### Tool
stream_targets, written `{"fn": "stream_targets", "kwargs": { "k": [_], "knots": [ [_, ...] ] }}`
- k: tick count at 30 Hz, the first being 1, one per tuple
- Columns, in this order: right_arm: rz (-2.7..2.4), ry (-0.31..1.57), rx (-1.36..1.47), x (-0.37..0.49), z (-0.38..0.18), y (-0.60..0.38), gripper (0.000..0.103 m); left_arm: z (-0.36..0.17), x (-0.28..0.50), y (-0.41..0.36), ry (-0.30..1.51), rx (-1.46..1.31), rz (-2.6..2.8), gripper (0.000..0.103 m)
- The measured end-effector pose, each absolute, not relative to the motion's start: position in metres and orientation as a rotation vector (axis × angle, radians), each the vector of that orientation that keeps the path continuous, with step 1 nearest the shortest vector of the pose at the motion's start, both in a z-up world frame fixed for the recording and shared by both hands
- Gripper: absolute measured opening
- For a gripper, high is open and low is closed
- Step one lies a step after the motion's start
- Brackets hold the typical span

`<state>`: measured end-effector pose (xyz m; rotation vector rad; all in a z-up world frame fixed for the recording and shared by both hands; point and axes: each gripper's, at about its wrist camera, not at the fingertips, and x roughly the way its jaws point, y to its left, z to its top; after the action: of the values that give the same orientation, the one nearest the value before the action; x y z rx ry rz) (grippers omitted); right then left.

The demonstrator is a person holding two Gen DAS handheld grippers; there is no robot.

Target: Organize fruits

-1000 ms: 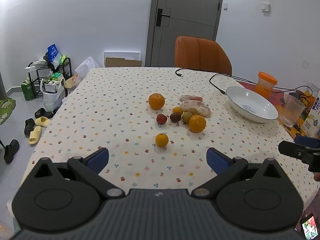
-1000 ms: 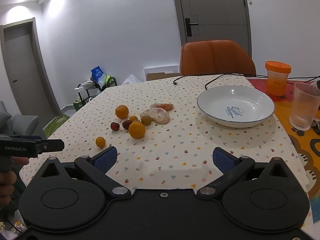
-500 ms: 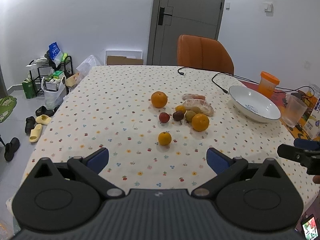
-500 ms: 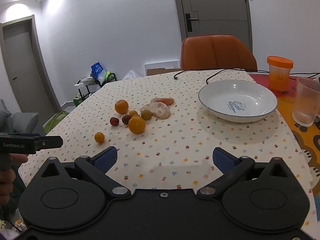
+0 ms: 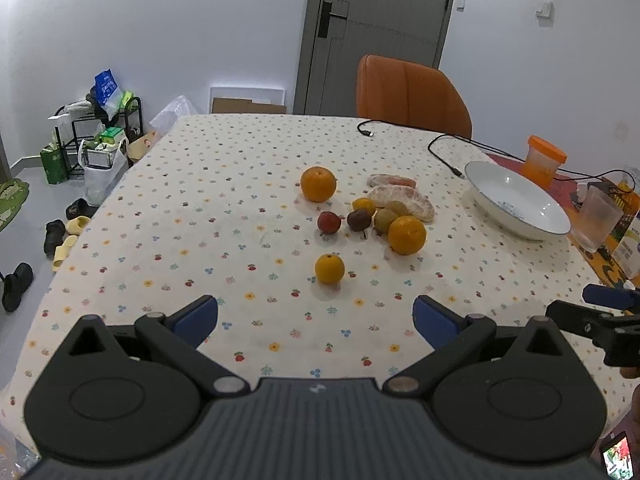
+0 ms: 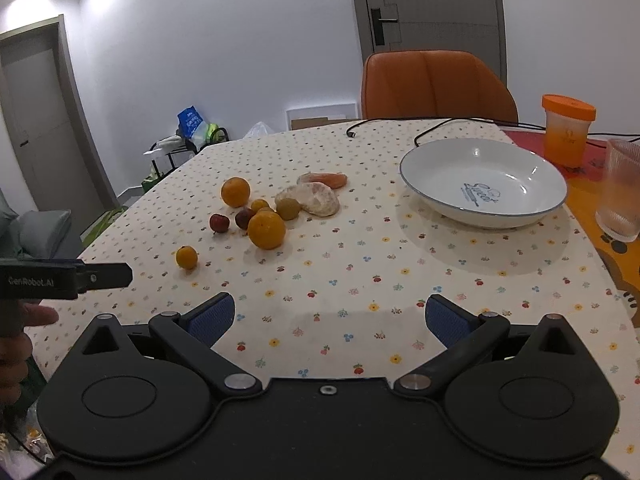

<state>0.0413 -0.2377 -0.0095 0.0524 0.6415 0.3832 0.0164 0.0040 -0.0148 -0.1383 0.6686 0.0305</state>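
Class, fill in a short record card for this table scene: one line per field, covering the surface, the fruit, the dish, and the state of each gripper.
surface: table with a flower-print cloth
loose fruit: two large oranges, one small orange set apart nearest the grippers, red fruit, peeled citrus pieces
dish: white plate, nothing in it, right of the fruit
left gripper: open, holding nothing
right gripper: open, holding nothing
fruit on plate: none yet
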Motion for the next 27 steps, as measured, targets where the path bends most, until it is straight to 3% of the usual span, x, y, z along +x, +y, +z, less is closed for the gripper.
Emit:
{"fn": "stream_targets", "kwargs": {
  "k": [11, 21, 23, 27],
  "knots": [
    [0.454, 0.649, 0.062, 0.062, -0.023, -0.230, 0.103, -0.034, 0.041, 0.011, 0.675, -0.168, 0.025, 0.099],
    [0.524, 0.657, 0.077, 0.086, -0.031, -0.218, 0.101, -0.048, 0.067, 0.013, 0.692, -0.180, 0.016, 0.064],
    [0.534, 0.664, 0.077, 0.090, -0.032, -0.215, 0.095, -0.051, 0.072, 0.014, 0.697, -0.189, 0.012, 0.060],
    [0.569, 0.666, 0.080, 0.098, -0.033, -0.209, 0.094, -0.053, 0.079, 0.014, 0.697, -0.184, 0.004, 0.055]
  ]
}}
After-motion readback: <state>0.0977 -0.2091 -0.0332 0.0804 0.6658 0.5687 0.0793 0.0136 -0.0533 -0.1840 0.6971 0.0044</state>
